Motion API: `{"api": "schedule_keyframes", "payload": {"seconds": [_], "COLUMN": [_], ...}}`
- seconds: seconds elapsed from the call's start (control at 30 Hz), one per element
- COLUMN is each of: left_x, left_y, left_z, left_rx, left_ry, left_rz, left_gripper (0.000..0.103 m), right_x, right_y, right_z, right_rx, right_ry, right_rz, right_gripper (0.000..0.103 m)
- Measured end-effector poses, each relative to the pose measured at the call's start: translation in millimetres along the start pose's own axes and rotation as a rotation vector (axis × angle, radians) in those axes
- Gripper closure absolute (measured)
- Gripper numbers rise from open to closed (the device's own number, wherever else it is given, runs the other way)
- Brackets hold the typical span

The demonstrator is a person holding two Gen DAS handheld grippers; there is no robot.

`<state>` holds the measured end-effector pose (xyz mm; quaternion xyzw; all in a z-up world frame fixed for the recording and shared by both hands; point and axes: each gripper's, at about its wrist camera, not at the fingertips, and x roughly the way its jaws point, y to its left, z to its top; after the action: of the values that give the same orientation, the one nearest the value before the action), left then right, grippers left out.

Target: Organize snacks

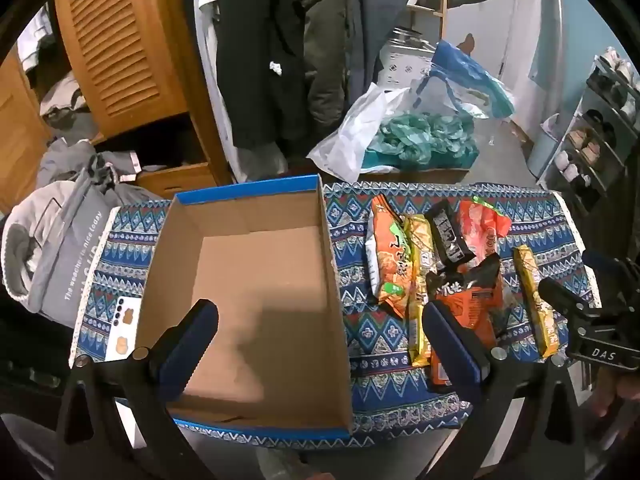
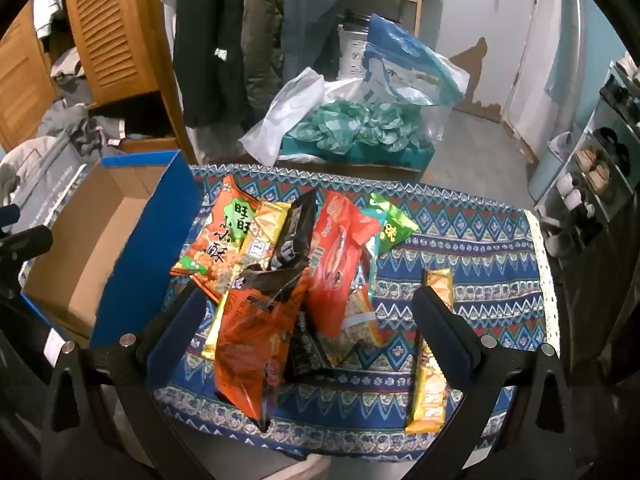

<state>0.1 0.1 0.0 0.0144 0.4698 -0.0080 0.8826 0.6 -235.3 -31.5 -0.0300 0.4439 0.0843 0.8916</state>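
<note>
**Ann:** Hovering wide, both of them. The left gripper (image 1: 320, 344) has its jaws spread as far as they go with nothing between them, poised over the cardboard box (image 1: 248, 280). The right gripper (image 2: 308, 328) is the same story: jaws fully apart, nothing gripped, hanging above the pile of snacks (image 2: 288, 272).

**Ben:** So where does that leave the job?

**Ann:** Right at the start, I'd say. The box sits on the left of the patterned surface (image 1: 392, 364) and its floor looks bare. Every packet I can see lies outside it: the orange bag with green labels (image 2: 218, 240), the black packet (image 2: 290, 236), the red wrapper (image 2: 340, 260), the small green packet (image 2: 390, 222), the dark orange bag (image 2: 252, 336) nearest the right jaws.

**Ben:** And the yellow bar (image 2: 430, 376)?

**Ann:** Lying apart from the heap, on the right, partly behind one finger of the right gripper. A second yellow one (image 2: 266, 228) is tucked into the pile.

**Ben:** Anything you can't call?

**Ann:** Plenty. The packets overlap, so I can't count them; there may be more underneath. The near corner of the box is hidden behind the left gripper's finger. The surface's near edge is cut off in both views, and the printing on most wrappers is too small to read.
</note>
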Motion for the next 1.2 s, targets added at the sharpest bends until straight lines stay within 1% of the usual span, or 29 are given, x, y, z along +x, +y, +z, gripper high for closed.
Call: {"api": "schedule_keyframes", "payload": {"seconds": [0.03, 0.1, 0.13, 0.37, 0.43, 0.53, 0.77, 0.87, 1.0, 1.2], "left_x": [-0.2, 0.9, 0.3, 1.4, 1.8, -1.8, -0.9, -3.5, -5.8, -0.8], "left_y": [-0.3, 1.0, -0.1, 9.7, 7.7, 2.8, 2.6, 3.4, 3.8, 8.6], "left_z": [-0.1, 0.2, -0.1, 5.3, 7.4, 1.9, 1.0, 0.1, 0.7, 0.6], "left_rx": [0.007, -0.001, 0.007, -0.007, -0.012, -0.019, -0.035, -0.039, -0.045, -0.079], "left_ry": [-0.009, 0.001, -0.007, 0.003, -0.001, -0.018, -0.016, -0.033, -0.049, -0.030], "left_rz": [0.010, -0.001, 0.013, -0.054, -0.053, -0.044, -0.063, -0.072, -0.058, -0.056], "left_gripper": [0.000, 0.000, 0.000, 0.000, 0.000, 0.000, 0.000, 0.000, 0.000, 0.000], "right_x": [-0.4, -0.7, -0.9, -1.8, -2.0, -2.4, -3.3, -3.9, -4.1, -2.3], "right_y": [-0.5, -1.0, -1.1, -2.4, -2.8, -3.5, -5.0, -5.8, -6.1, -3.7], "right_z": [0.0, 0.0, 0.0, 0.0, -0.1, -0.1, -0.2, -0.2, -0.5, -1.6], "right_rx": [0.002, 0.003, 0.003, 0.003, 0.004, 0.004, 0.006, 0.007, 0.008, 0.009], "right_ry": [0.000, 0.004, 0.003, -0.001, -0.002, -0.003, -0.005, -0.006, -0.006, -0.008], "right_rz": [0.001, 0.006, 0.006, 0.006, 0.006, 0.006, 0.008, 0.007, 0.009, 0.010], "right_gripper": [0.002, 0.002, 0.002, 0.002, 0.002, 0.002, 0.002, 0.002, 0.002, 0.002]}}
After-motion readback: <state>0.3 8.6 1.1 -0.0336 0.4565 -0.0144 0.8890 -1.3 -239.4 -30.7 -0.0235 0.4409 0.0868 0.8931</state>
